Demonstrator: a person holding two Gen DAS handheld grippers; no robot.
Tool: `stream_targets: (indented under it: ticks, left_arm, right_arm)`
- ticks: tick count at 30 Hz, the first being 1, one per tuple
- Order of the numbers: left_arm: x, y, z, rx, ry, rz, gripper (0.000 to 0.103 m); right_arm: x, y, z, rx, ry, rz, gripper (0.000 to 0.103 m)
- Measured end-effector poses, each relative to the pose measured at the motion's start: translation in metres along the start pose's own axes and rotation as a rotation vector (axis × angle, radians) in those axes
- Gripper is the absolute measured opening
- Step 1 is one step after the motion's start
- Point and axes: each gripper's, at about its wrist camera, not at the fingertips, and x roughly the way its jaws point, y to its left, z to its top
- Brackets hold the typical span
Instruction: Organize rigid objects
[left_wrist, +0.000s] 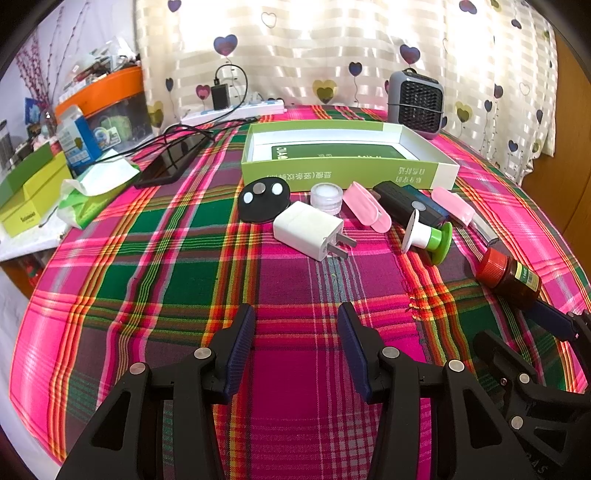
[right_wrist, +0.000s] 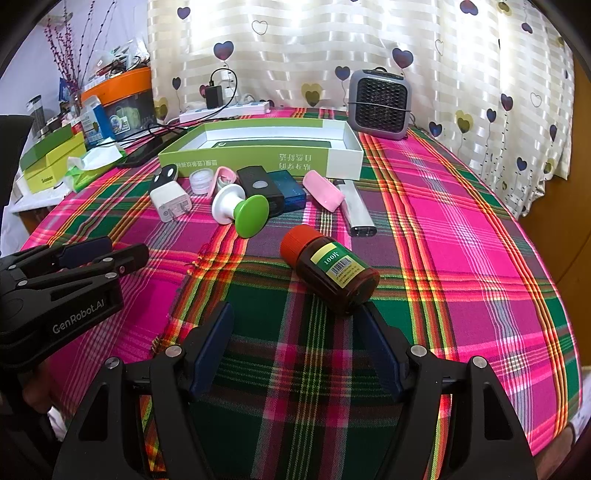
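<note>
An open green-and-white box (left_wrist: 347, 173) (right_wrist: 258, 158) sits at the back of the plaid tablecloth. In front of it lies a row: black disc (left_wrist: 262, 199), white charger (left_wrist: 308, 229) (right_wrist: 170, 201), clear jar (left_wrist: 325, 197), pink clip (left_wrist: 365, 206), black device (left_wrist: 402, 203), blue case (right_wrist: 288, 190), pink case (right_wrist: 323, 190), silver stick (right_wrist: 356, 210) and a green-and-white stopper (left_wrist: 428, 238) (right_wrist: 240, 210). A brown bottle (right_wrist: 330, 273) (left_wrist: 508, 275) with a red cap lies on its side just ahead of my open right gripper (right_wrist: 295, 314) (left_wrist: 517, 328). My left gripper (left_wrist: 297, 317) (right_wrist: 122, 251) is open and empty, short of the charger.
A grey fan heater (left_wrist: 415, 103) (right_wrist: 380, 103) stands at the back right. A power strip (left_wrist: 236, 110) with cables, a dark phone (left_wrist: 170, 162), tissues (left_wrist: 96, 188), green boxes (left_wrist: 29, 195) and an orange tub (left_wrist: 107, 92) crowd the left. The table drops off on the right.
</note>
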Motion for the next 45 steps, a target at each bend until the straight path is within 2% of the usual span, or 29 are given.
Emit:
stream_targets:
  ticks: [19,27,31,38,45]
  left_arm:
    - [0.0,0.0,0.0,0.0,0.0,-0.001,0.045]
    - [0.0,-0.001,0.0,0.015,-0.007,-0.006,0.045]
    - [-0.001,0.0,0.0,0.02,0.002,-0.025,0.045]
    - [0.0,0.009,0.004,0.022,0.027,-0.081,0.045]
    - [0.003,0.019,0.01,-0.048,0.057,-0.142,0.045]
  right_arm:
    - [0.001,0.0,0.0,-0.001,0.001,0.005,0.07]
    - [-0.001,-0.005,0.0,-0.043,0.019,0.063,0.07]
    - [-0.003,-0.009,-0.001,-0.07,0.033,0.086,0.07]
    - [-0.002,-0.027,0.002,-0.045,0.02,0.073,0.07]
    - [0.011,-0.029,0.016,-0.112,0.035,0.122,0.07]
